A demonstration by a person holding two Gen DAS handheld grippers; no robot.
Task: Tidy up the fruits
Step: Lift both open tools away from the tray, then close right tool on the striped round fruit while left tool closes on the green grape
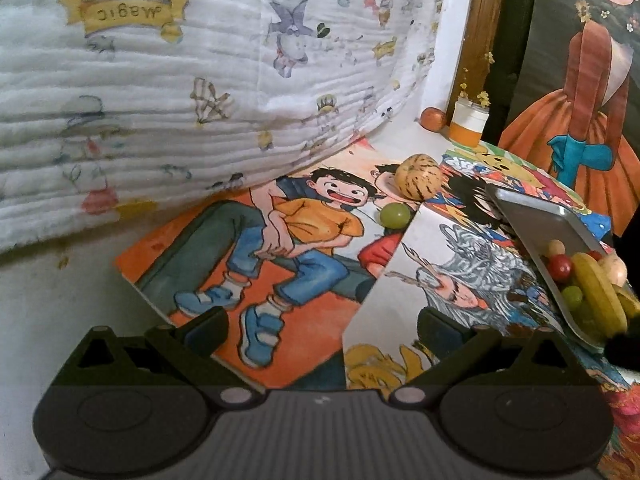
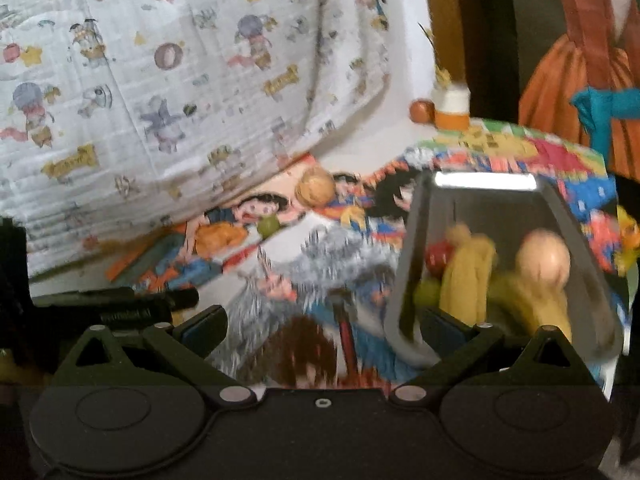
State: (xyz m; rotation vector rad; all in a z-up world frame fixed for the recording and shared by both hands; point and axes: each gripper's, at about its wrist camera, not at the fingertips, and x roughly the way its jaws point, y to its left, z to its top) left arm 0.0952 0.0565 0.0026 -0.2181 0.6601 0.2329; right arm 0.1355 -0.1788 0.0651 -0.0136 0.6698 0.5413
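Observation:
A metal tray [image 1: 532,216] sits at the right on cartoon-printed boards and holds bananas [image 1: 598,294], a red fruit [image 1: 560,267], a green grape [image 1: 572,297] and a pale round fruit [image 1: 616,269]. A striped yellow melon [image 1: 418,178] and a green grape [image 1: 395,215] lie loose on the boards beyond it. My left gripper [image 1: 322,330] is open and empty, low over the boards. In the blurred right wrist view my right gripper [image 2: 322,330] is open and empty, its right finger at the tray [image 2: 412,240] near edge; bananas [image 2: 464,280], melon [image 2: 315,188] and grape [image 2: 268,225] show.
A quilted cartoon blanket [image 1: 180,92] bulges over the left and back. A small orange fruit [image 1: 433,119] and an orange-and-white jar [image 1: 468,124] stand at the back by a wooden frame. A painting of an orange dress [image 1: 580,120] leans at right. The left gripper [image 2: 120,304] shows at left.

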